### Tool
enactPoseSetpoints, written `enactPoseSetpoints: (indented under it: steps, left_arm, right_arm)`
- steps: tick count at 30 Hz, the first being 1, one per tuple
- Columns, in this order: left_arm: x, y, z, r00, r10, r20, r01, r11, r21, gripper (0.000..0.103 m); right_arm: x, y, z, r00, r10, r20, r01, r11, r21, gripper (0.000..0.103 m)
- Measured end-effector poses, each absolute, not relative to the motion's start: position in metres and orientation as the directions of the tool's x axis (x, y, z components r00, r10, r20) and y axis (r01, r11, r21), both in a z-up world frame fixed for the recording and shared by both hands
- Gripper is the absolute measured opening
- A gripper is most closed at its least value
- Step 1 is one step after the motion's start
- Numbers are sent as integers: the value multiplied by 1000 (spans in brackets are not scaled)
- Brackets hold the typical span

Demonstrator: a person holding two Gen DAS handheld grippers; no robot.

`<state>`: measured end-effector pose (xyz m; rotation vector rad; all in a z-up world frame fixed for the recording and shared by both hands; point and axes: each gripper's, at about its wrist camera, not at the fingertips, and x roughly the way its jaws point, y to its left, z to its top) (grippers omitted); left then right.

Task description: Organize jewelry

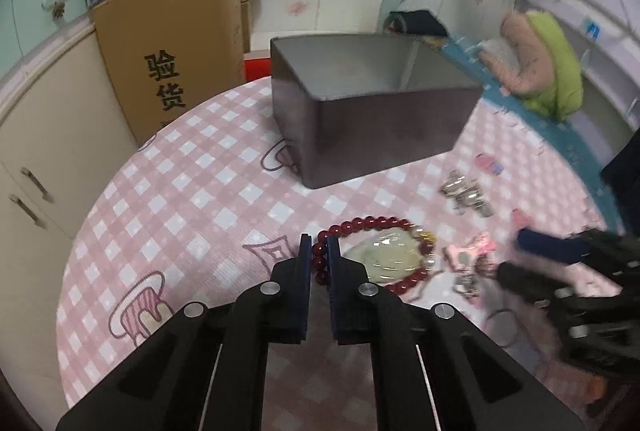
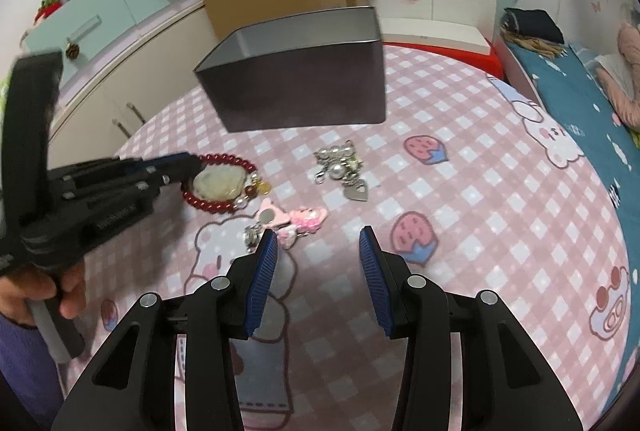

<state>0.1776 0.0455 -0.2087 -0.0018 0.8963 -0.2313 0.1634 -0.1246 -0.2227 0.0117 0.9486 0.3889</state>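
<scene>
A red bead bracelet (image 1: 376, 221) with a pale stone pendant (image 1: 384, 255) lies on the pink checked tablecloth (image 1: 192, 183). My left gripper (image 1: 319, 245) is shut on the bracelet's left side, with beads pinched between its blue pads. The right wrist view shows the same grip, the left gripper (image 2: 180, 163) on the bracelet (image 2: 230, 161). My right gripper (image 2: 318, 243) hangs open above the cloth, nothing between its fingers, just right of a pink charm (image 2: 306, 219). A silver charm cluster (image 2: 340, 163) lies farther back. An open dark metal box (image 2: 304, 87) stands behind the jewelry.
A cardboard box (image 1: 172, 43) and cream cabinets (image 1: 36, 135) stand beyond the table's left side. A bed with a teal cover (image 2: 580, 91) lies along the right. A person's hand (image 2: 48, 291) holds the left gripper's handle. A silver ring piece (image 2: 254, 235) lies by the pink charm.
</scene>
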Motion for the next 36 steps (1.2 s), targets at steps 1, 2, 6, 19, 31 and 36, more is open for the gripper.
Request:
enactPoseSetpoints:
  steps: [1, 2, 6, 19, 31, 36]
  left_arm:
    - [176, 47, -205, 607, -208, -767, 200, 974, -106, 6]
    - [174, 49, -201, 612, -212, -762, 200, 974, -110, 6]
    - [167, 56, -185, 633, -231, -739, 204, 970, -128, 6]
    - [157, 56, -152, 657, -313, -685, 256, 948, -188, 6]
    - [155, 46, -104, 681, -406, -610, 344, 912, -223, 6]
    - [164, 39, -79, 702, -423, -573, 374, 904, -209, 6]
  right_arm:
    - [163, -122, -224, 521, 322, -791, -322, 932, 167, 43]
    - [163, -120, -224, 531, 311, -789, -325, 934, 150, 43]
    - [164, -112, -225, 532, 301, -791, -343, 931, 124, 43]
    - [167, -123, -223, 549, 277, -789, -322, 941, 106, 12]
    - [167, -156, -165, 631, 339, -698, -304, 936, 180, 12]
    - [180, -160, -132, 668, 350, -656, -310, 933, 182, 12]
